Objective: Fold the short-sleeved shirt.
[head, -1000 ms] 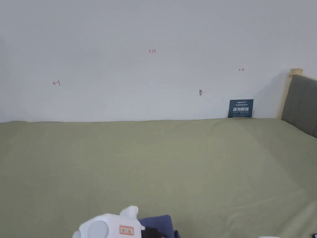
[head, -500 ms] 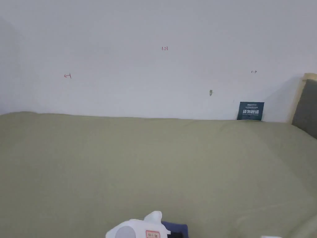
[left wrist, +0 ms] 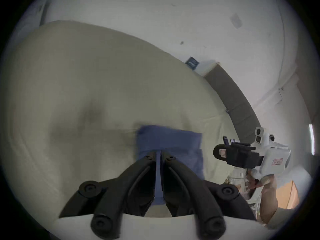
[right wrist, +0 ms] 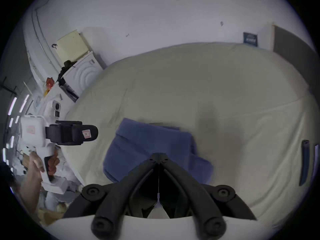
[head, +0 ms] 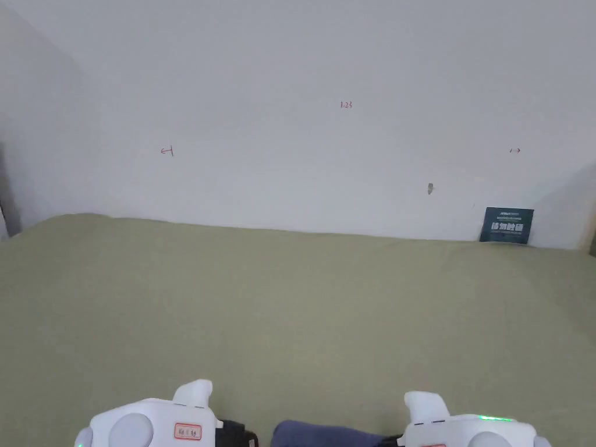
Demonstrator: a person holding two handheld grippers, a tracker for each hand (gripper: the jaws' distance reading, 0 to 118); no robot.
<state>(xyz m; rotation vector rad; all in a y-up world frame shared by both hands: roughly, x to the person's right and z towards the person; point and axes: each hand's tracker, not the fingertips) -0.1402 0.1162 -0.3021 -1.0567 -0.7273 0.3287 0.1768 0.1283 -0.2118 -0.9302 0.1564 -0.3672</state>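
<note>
The dark blue shirt (right wrist: 149,148) lies folded into a small block on the olive-green bed near its front edge, its top showing at the bottom of the head view (head: 326,435). My left gripper (left wrist: 158,154) hangs just left of the shirt, jaws together but for a thin slit through which blue shows. From the right gripper view, the left gripper (right wrist: 96,134) is apart from the cloth with nothing in it. My right gripper (right wrist: 159,157) is shut, its tips over the shirt's near part. In the left gripper view, the right gripper (left wrist: 215,152) stands right of the shirt.
The green sheet (head: 302,302) runs wide and flat back to a white wall. A dark blue sign (head: 506,225) leans on the wall at back right, beside a grey headboard (left wrist: 239,105). A white appliance (right wrist: 81,75) and clutter stand off the bed's left side.
The head camera has swung left and dipped. My left gripper has moved left, away from the shirt. The right gripper has come into the head view at the bottom right.
</note>
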